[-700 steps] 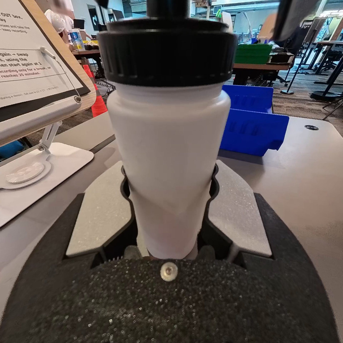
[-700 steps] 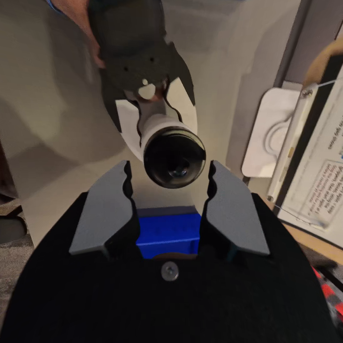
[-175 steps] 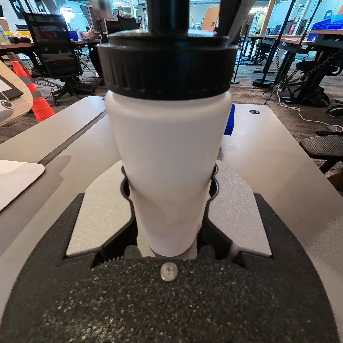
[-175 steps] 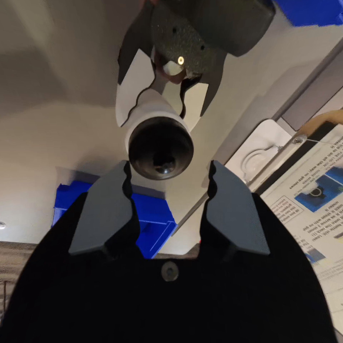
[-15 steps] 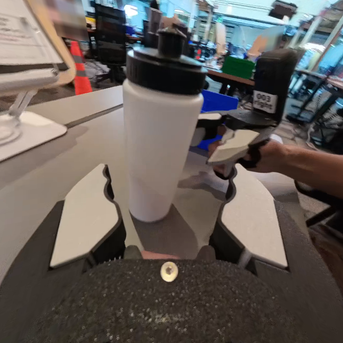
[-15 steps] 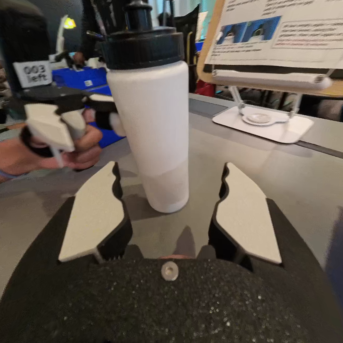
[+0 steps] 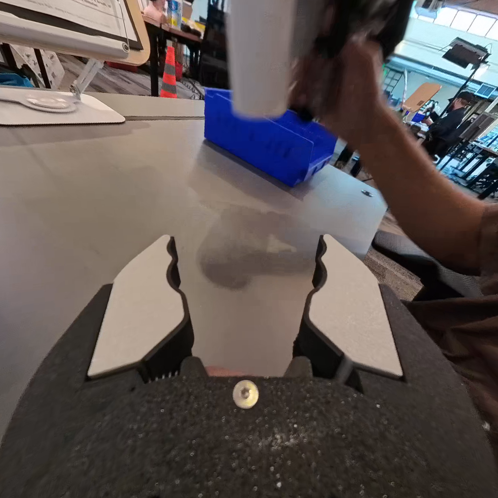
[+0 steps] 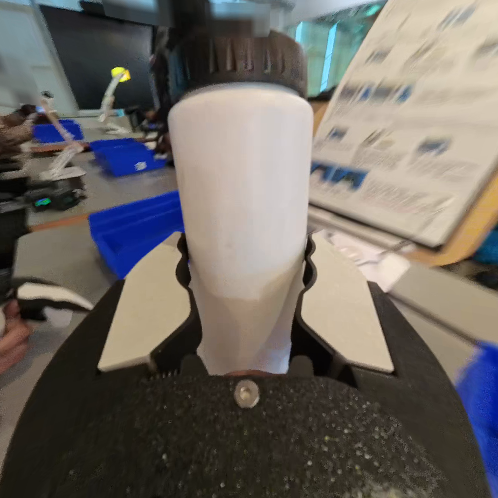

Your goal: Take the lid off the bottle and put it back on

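Above the table: the white bottle (image 8: 239, 188) hangs off the table (image 7: 94, 188), carried by the right tool (image 8: 244, 258); the left wrist view shows its base clear of the surface with a shadow beneath.
Right tool: closed on the bottle's lower body, both pads pressed against its sides.
Left tool: its fingers (image 7: 140, 304) stand spread over bare table, nothing between them; the left tool (image 7: 245, 258) holds nothing.
Lid: the black ribbed lid (image 8: 248, 62) sits on the bottle's neck; how tightly it is screwed cannot be told.
Step in hand: judging from the seated lid and the lifted bottle, this looks like carrying the closed bottle, either at the end of a round or ahead of a fresh unscrewing.
Next move calls for: either setting the bottle down upright and level so the base lands flat, or the free left tool coming up to grip the lid squarely around its ribs.
Blue bin: a blue bin (image 7: 269, 145) stands on the table beyond the bottle; its inside is not seen from the left, and the right wrist view is too blurred to tell what is in it.
Document stand: a document stand (image 7: 62, 35) stands at the table's left.
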A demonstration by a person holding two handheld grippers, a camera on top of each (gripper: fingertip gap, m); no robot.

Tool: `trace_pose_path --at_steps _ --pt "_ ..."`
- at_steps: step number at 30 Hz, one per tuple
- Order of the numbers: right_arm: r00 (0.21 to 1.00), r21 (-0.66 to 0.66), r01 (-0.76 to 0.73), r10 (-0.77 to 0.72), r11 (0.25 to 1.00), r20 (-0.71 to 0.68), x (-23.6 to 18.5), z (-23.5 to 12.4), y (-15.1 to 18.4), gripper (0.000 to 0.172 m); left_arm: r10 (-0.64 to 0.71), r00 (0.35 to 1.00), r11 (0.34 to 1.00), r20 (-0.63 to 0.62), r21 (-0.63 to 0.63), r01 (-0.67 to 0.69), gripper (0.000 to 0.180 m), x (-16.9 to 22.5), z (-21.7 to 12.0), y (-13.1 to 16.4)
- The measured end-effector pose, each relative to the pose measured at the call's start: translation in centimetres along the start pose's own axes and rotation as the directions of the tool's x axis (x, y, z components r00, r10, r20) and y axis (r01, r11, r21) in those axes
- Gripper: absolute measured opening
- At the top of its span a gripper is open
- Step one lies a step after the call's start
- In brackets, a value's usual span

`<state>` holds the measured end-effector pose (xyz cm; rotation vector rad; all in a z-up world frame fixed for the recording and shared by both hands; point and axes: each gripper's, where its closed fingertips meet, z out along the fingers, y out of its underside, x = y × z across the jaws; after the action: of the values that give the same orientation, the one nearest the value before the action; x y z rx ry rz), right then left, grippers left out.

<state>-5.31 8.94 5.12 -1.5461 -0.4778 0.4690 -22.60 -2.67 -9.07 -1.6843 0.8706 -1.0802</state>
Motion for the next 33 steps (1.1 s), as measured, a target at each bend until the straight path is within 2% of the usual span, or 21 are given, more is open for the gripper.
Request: trace_pose_path --at_steps 2,4,6,7,9,11,14,17,20,22,26,27,30,33 --pt "0.985 0.036 0.078 -0.071 0.996 -0.16 2.9 -4.4 -6.2 0.083 0.005 1.0 0.999 0.021 -0.036 -0.004 0.096 -0.5 0.0 0.7" --pt "0.94 0.004 0.106 -0.099 0.994 -0.328 6.9 -8.7 -10.3 0.083 0.028 0.999 0.998 0.041 -0.058 -0.026 0.097 -0.8 -0.1 1.0" --pt "0.88 -0.027 0.064 -0.069 0.998 -0.469 11.3 -12.3 -12.2 0.082 0.05 0.997 0.997 0.053 -0.056 -0.047 0.096 -0.8 -0.1 0.8" --pt "0.857 -0.092 0.009 -0.055 0.996 -0.513 13.5 -13.5 -11.5 0.083 0.059 0.997 0.997 0.05 -0.052 -0.056 0.096 -0.6 -0.1 0.6" --pt "0.825 -0.237 -0.133 -0.025 0.962 -0.564 17.5 -14.8 -7.9 0.083 0.078 0.996 0.996 0.048 -0.046 -0.075 0.095 -0.3 0.0 0.2" --pt "0.779 -0.36 -0.295 0.004 0.885 -0.628 21.2 -15.4 -2.1 0.082 0.098 0.994 0.994 0.041 -0.049 -0.096 0.095 0.0 0.3 0.1" --pt "0.725 -0.529 -0.523 0.023 0.668 -0.688 24.2 -16.2 8.6 0.082 0.102 0.994 0.992 0.03 -0.072 -0.1 0.094 0.2 0.8 0.5" --pt "0.68 -0.591 -0.668 0.049 0.452 -0.732 25.0 -16.9 17.0 0.082 0.095 0.995 0.991 0.026 -0.101 -0.092 0.095 0.0 1.2 1.3" --pt "0.66 -0.624 -0.713 0.006 0.321 -0.751 25.6 -17.4 21.6 0.082 0.082 0.996 0.989 0.03 -0.128 -0.078 0.095 -0.4 1.4 2.0" --pt "0.643 -0.619 -0.735 -0.008 0.277 -0.766 26.0 -17.5 23.3 0.085 0.092 0.995 0.988 0.043 -0.128 -0.086 0.095 -0.7 1.3 2.0" --pt "0.655 -0.634 -0.709 -0.046 0.31 -0.754 26.3 -17.4 22.0 0.083 0.095 0.993 0.991 0.077 -0.103 -0.087 0.095 -1.4 0.7 1.2" --pt "0.657 -0.63 -0.695 -0.052 0.347 -0.752 26.2 -17.6 20.8 0.089 0.09 0.992 0.993 0.092 -0.088 -0.082 0.095 -1.7 0.4 0.9" --pt "0.648 -0.556 -0.578 -0.077 0.598 -0.757 25.0 -19.0 14.1 0.089 0.063 0.987 0.998 0.151 -0.03 -0.059 0.095 -2.2 -1.3 -0.5" --pt "0.679 -0.405 -0.393 -0.036 0.826 -0.733 20.2 -21.8 7.9 0.088 0.034 0.964 0.999 0.265 0.024 -0.041 0.095 -2.9 -4.5 -1.2"
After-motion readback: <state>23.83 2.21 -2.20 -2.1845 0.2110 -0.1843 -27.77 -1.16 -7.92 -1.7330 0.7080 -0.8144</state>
